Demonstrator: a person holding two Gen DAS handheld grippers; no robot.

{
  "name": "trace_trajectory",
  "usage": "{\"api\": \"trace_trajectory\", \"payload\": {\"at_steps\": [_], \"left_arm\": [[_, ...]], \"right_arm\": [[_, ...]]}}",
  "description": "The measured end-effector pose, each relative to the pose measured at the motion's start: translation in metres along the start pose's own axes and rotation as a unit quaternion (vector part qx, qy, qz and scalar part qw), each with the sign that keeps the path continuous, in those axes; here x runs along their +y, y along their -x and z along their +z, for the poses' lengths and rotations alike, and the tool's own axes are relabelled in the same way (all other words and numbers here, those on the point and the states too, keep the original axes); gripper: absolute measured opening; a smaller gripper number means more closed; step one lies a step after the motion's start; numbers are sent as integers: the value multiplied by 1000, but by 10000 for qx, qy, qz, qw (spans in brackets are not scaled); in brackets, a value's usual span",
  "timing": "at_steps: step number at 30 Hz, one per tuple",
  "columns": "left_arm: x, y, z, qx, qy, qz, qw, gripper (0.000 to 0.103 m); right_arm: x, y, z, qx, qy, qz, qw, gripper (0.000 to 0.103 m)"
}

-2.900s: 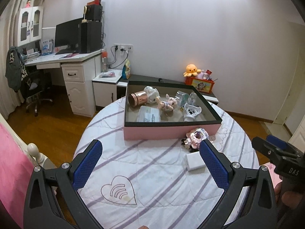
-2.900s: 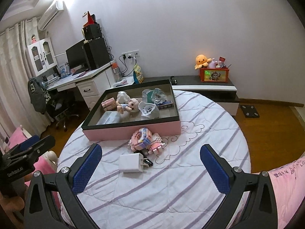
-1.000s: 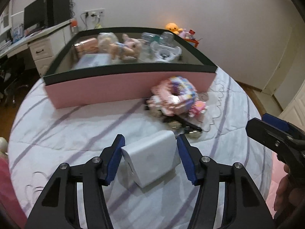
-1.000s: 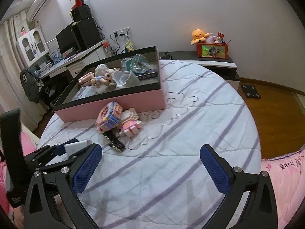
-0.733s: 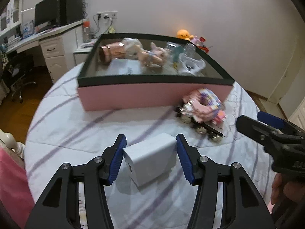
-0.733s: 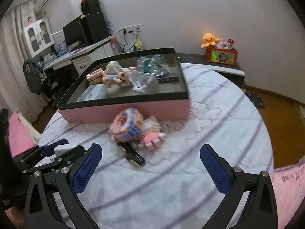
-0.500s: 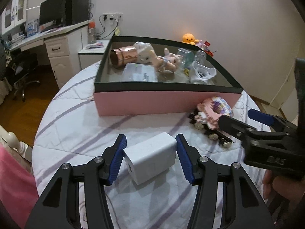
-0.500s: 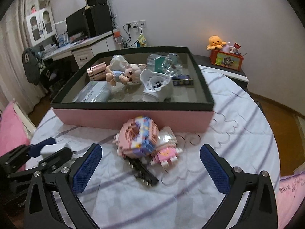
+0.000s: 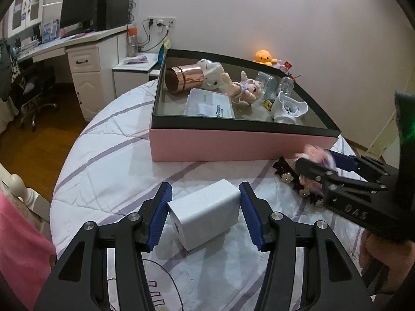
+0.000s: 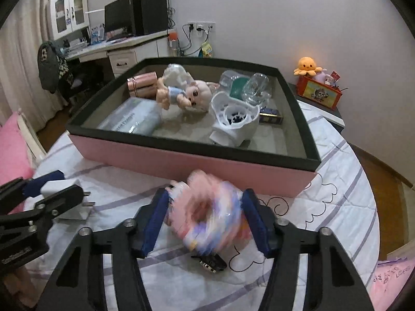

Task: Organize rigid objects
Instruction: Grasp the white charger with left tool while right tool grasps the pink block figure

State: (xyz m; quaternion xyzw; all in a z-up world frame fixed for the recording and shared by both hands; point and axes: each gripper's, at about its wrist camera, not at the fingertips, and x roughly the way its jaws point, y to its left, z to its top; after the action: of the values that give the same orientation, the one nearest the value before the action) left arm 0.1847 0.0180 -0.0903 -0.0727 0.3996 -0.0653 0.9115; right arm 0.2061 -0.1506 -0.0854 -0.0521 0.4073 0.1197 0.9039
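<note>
I have a charger in my left claw and a block toy in my right, both in front of the pink box.

My left gripper (image 9: 205,216) is clamped on the white charger (image 9: 205,217), blue pads flat against its sides, over the striped sheet (image 9: 109,165). Only the right camera shows its prongs, sticking out toward the box (image 10: 197,165). My right gripper (image 10: 205,223) has just been closing and its pads now press the pink block toy (image 10: 207,220), blurred here; from the left camera that toy is mostly hidden behind the right claw's fingers (image 9: 339,161). A dark piece (image 10: 210,260) lies under the toy. Inside the box I see a doll (image 10: 185,94), copper cup (image 9: 184,79) and white holder (image 10: 234,120).
</note>
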Motion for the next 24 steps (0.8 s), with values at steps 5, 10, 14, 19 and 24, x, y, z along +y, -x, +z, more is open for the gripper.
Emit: {"api": "trace_trajectory", "payload": {"at_steps": [5, 10, 14, 19, 24], "left_arm": [[-1, 2, 1, -30, 5, -19, 10000, 54], [0, 2, 2, -23, 5, -20, 10000, 54], [-1, 1, 2, -2, 10, -12, 10000, 54], [-1, 2, 2, -8, 8, -12, 10000, 54], [-3, 2, 2, -21, 1, -22, 10000, 54]], "right_arm": [[0, 7, 3, -41, 29, 41, 10000, 54], [1, 1, 2, 35, 77, -40, 10000, 55], [3, -5, -1, 130, 101, -31, 9999, 65], [4, -9, -8, 190, 124, -37, 9997, 68], [-5, -2, -11, 89, -93, 131, 9998, 64]]}}
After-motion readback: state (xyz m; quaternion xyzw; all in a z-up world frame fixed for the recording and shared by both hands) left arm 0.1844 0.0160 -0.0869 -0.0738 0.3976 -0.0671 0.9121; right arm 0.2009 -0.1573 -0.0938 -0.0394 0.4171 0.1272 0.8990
